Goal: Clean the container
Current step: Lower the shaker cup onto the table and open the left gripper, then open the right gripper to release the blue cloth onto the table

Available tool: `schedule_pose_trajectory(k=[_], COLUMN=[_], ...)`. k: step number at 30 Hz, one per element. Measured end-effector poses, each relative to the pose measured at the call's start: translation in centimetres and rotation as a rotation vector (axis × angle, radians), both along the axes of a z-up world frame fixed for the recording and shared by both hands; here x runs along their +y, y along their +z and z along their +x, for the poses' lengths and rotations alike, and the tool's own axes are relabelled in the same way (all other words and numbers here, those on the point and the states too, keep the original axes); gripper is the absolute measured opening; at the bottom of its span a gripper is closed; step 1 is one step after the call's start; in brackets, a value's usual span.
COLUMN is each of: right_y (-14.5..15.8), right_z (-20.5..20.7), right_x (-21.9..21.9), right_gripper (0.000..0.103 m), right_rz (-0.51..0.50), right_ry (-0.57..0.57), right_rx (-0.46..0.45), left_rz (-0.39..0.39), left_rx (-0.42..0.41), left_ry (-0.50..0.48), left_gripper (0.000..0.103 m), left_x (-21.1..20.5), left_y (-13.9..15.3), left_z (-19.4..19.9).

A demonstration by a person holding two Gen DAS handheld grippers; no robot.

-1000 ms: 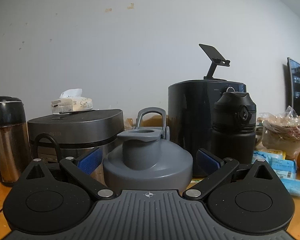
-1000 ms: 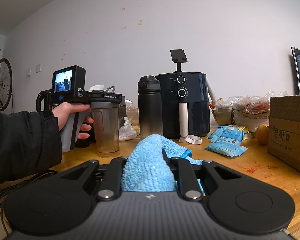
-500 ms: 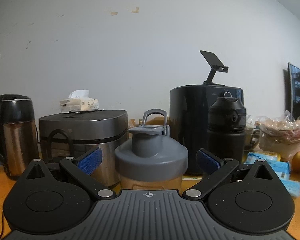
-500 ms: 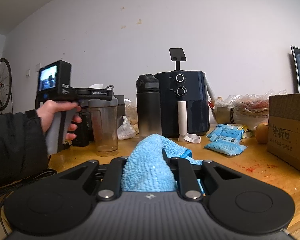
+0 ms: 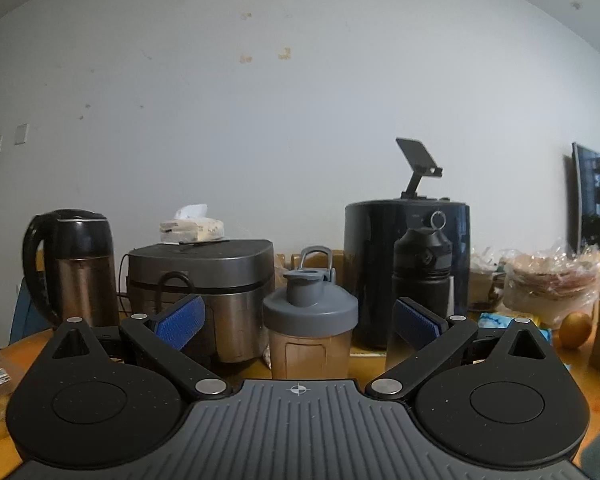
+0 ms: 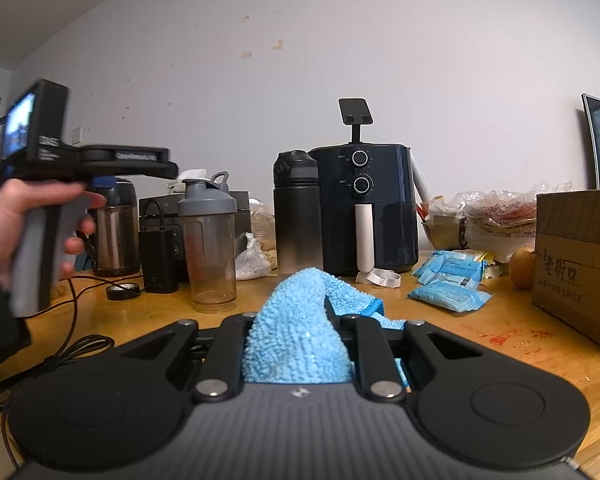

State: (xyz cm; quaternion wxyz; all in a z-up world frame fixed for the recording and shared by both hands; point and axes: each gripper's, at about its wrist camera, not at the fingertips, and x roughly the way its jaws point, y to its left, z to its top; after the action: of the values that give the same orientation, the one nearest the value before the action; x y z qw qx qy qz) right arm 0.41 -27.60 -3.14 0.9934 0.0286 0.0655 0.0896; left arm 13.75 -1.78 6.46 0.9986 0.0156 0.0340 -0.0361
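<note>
The left tool was spread wide and held nothing, its blue pads apart on either side of the shaker bottle, which stood upright on the wooden surface between a rice cooker and a black flask. The right tool was pressed together, pinching a blue cloth.

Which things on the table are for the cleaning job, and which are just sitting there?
For the job:
shaker bottle
blue cloth, held in the right claw
left claw, open and empty

Just sitting there:
kettle
air fryer
black flask
cardboard box
snack packets
</note>
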Motion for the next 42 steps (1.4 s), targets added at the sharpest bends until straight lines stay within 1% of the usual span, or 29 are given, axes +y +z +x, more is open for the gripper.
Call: schedule_pose_trajectory(k=[11, 23, 29, 41, 42], right_y=[0.3, 0.4, 0.4, 0.8, 0.8], right_z=[-0.9, -1.5, -1.4, -0.5, -0.4], right_x=[0.6, 0.9, 0.9, 0.6, 0.6], right_gripper=[0.013, 0.013, 0.014, 0.014, 0.039], right_rz=[-0.005, -0.014, -0.016, -0.023, -0.02], right_ry=[0.013, 0.019, 0.015, -0.016, -0.032], right_rx=[-0.002, 0.001, 0.002, -0.011, -0.015], left_rz=[-0.03, -0.038, -0.019, -0.031, -0.031], left_rx=[0.017, 0.052, 0.052, 0.065, 0.066], left_ry=[0.041, 0.058, 0.086, 0.08, 0.081], left_gripper=[0.103, 0.103, 0.103, 0.103, 0.103], left_x=[1.3, 1.3, 1.1, 1.2, 1.2], left_y=[0.5, -0.9, -1.5, -2.0, -2.1], left_z=[-4.8, -8.7, -9.6, -9.2, -9.2])
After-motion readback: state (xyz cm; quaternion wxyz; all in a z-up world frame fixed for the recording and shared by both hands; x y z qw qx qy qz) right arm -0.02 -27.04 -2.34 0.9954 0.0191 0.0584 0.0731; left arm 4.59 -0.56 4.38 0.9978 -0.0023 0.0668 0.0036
